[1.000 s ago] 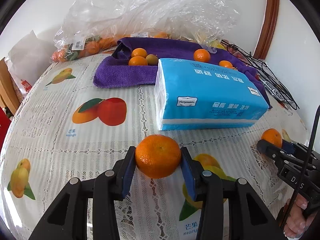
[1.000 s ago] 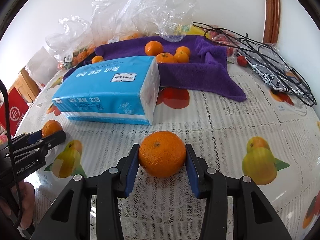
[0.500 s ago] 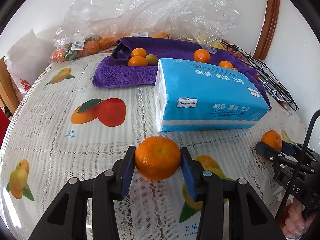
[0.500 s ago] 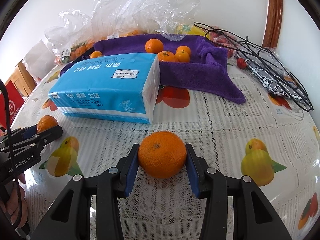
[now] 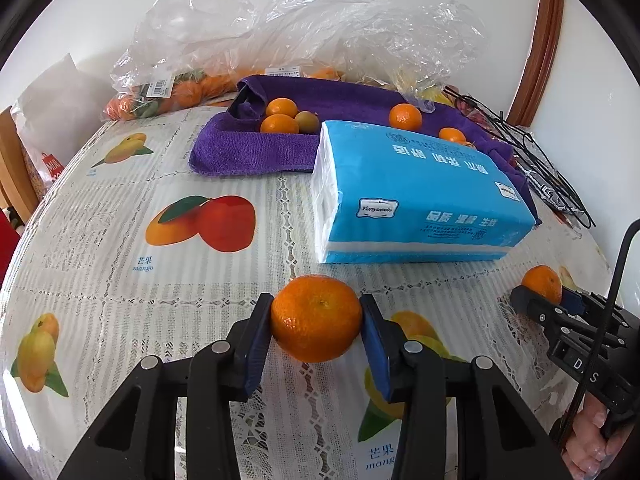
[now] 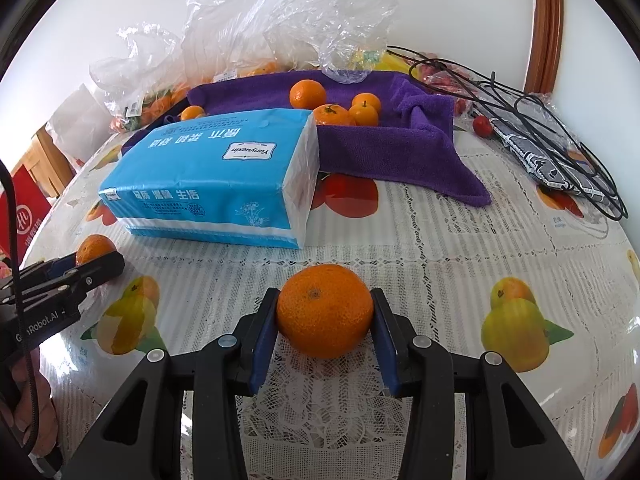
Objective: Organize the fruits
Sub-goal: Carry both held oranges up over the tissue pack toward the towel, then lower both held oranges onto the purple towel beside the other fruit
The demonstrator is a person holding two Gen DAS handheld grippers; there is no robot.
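Left tool (image 5: 316, 330) clamping an orange (image 5: 316, 318), right tool (image 6: 325, 322) clamping another orange (image 6: 325, 310), apparently just above fruit-print desk (image 6: 460, 248), blue tissue pack (image 5: 412, 196) beyond

A plain white wall (image 5: 120, 8) stood ahead of me, lit by even daylight. At its right end ran a curved brown wooden frame (image 5: 540, 48), with more white wall beyond it. Under me spread the table (image 5: 120, 280), round-edged and covered in a glossy white cloth (image 6: 460, 248) with lace-like bands and printed mangoes; the sheen on it was strongest near the left rim. Off the table's left edge I saw a piece of light wooden furniture (image 5: 12, 168), and beside it something red (image 6: 28, 216) with white marks. I could not tell the floor from where I was, and no window showed itself
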